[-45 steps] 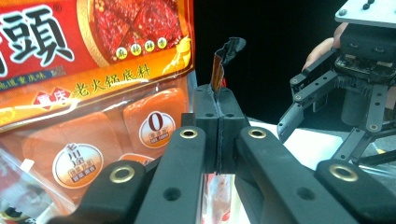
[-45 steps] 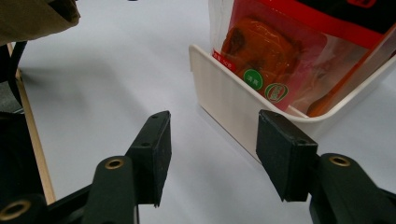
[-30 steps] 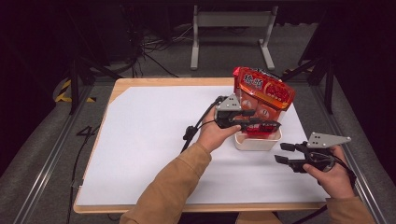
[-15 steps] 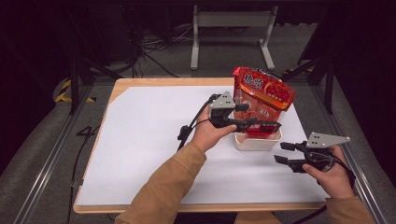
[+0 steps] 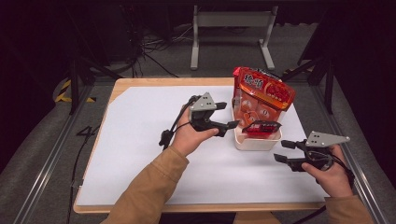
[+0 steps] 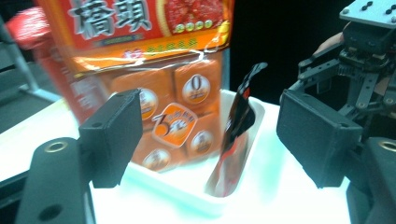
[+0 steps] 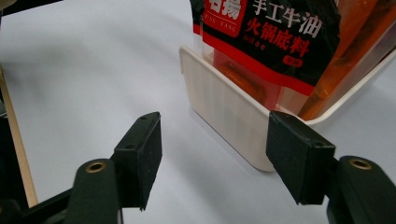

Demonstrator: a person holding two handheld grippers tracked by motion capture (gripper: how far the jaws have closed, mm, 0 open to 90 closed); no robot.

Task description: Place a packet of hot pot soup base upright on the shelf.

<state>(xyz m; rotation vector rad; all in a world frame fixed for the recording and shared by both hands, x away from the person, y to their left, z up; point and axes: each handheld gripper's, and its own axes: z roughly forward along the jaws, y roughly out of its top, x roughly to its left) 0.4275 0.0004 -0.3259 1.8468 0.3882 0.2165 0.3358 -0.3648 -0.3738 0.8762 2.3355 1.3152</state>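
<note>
Two packets stand in the white tray [image 5: 256,142] toward the right side of the surface [image 5: 140,140]: a tall orange bag [image 5: 261,95] of small wrapped blocks, leaning toward the back, and a slim black-and-red sachet [image 5: 261,127] propped upright at the near end. The step in hand looks like a release after placing: the left gripper [image 5: 229,116] sits just beside the tray with its fingers [image 6: 112,135] having just spread, nothing between them, the bag and sachet ahead of them. The right gripper [image 5: 285,150] waits near the tray's right end, fingers [image 7: 140,154] apart and also widening, holding nothing. Next, I judge, the left hand should back clear without nudging the leaning bag, which looks glossy, crinkly and top-heavy; the sachet seems thin and liable to tip
</note>
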